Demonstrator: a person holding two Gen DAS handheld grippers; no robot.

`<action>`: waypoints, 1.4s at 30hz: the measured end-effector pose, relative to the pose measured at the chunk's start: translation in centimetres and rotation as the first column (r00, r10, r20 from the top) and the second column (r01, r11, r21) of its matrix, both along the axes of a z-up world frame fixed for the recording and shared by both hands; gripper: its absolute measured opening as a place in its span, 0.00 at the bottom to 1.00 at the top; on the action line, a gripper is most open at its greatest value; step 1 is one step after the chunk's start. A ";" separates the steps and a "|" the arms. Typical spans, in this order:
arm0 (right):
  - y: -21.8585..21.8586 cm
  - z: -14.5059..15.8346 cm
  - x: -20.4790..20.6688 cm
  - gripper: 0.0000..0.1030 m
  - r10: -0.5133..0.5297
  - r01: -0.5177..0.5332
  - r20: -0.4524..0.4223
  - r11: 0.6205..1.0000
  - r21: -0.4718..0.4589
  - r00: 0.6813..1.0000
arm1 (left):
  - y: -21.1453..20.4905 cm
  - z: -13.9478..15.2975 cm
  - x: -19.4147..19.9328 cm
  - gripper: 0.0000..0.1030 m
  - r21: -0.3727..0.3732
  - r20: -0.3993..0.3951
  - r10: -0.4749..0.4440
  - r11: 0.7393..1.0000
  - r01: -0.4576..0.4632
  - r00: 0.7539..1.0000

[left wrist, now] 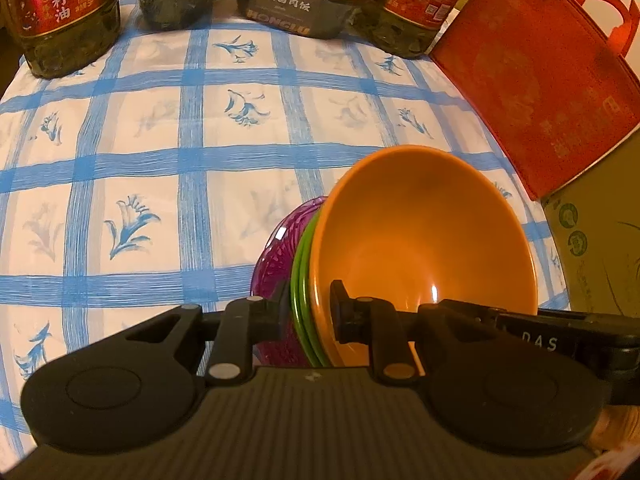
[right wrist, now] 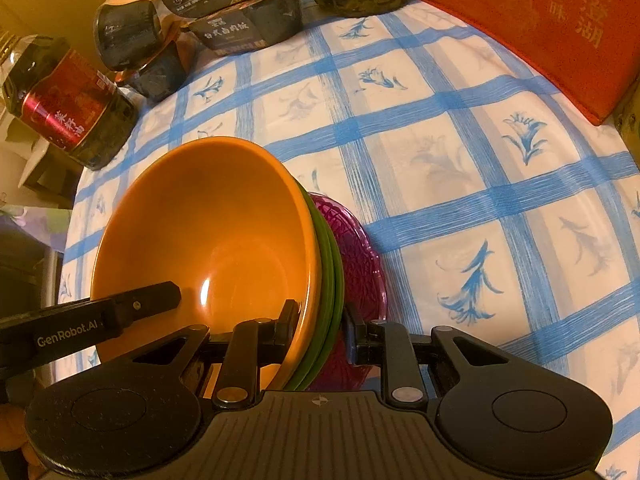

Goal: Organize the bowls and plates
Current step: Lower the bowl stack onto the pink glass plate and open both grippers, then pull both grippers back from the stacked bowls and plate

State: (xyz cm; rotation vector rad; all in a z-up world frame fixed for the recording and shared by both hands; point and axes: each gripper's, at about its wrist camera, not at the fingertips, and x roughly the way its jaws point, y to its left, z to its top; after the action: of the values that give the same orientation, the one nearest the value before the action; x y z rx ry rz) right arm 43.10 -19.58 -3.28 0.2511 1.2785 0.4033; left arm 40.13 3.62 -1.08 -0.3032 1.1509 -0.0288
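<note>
The left claw is clamped across the near rim of a nested stack: one finger presses inside the orange bowl, the other sits behind the purple plate, with the green plates sandwiched between. The right claw pinches the same stack from the opposite side, one finger inside the orange bowl, the other against the back of the purple plate, the green plates between them. Two grips on one rim probably serve to keep the pieces pressed together as a bundle so none slides out while the stack is tipped up on edge; it looks lifted or tilted above the tabletop, toward its near side, though whether its lower edge touches the cloth cannot be told.

Along the far edge stand an oil bottle and dark meal boxes; a red bag leans at the right edge, and a cardboard box beside it is cut off.

How many green plates there are is hard to count; only thin rims show. The stack's bottom is hidden behind both claw bodies. In the right view the left claw's finger reaches in over the bowl. No destination for the stack is visible.
</note>
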 end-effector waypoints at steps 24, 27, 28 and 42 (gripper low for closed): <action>-0.6 2.4 -2.5 0.61 0.013 -0.014 0.066 1.000 0.020 0.998 | 0.3 1.6 -3.5 0.41 -0.008 0.044 0.027 1.000 -0.027 0.999; -0.9 3.0 -3.1 0.61 0.008 -0.011 0.083 0.999 0.032 0.997 | 0.3 2.1 -4.3 0.48 -0.015 0.058 0.027 1.000 -0.026 0.998; -1.1 3.3 -3.3 0.62 0.003 -0.006 0.090 0.999 0.036 0.996 | 0.3 2.3 -4.6 0.49 -0.019 0.064 0.030 0.999 -0.029 0.998; -3.1 5.9 -6.7 0.63 -0.020 0.009 0.121 0.996 0.089 0.992 | 2.0 5.5 -9.1 0.61 -0.072 0.138 0.108 0.992 -0.099 0.985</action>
State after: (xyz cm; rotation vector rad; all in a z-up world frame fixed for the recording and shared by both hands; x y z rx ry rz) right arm 36.37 -22.67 2.63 0.3061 1.1395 0.4571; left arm 31.03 5.64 4.42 -0.4122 0.9936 0.0037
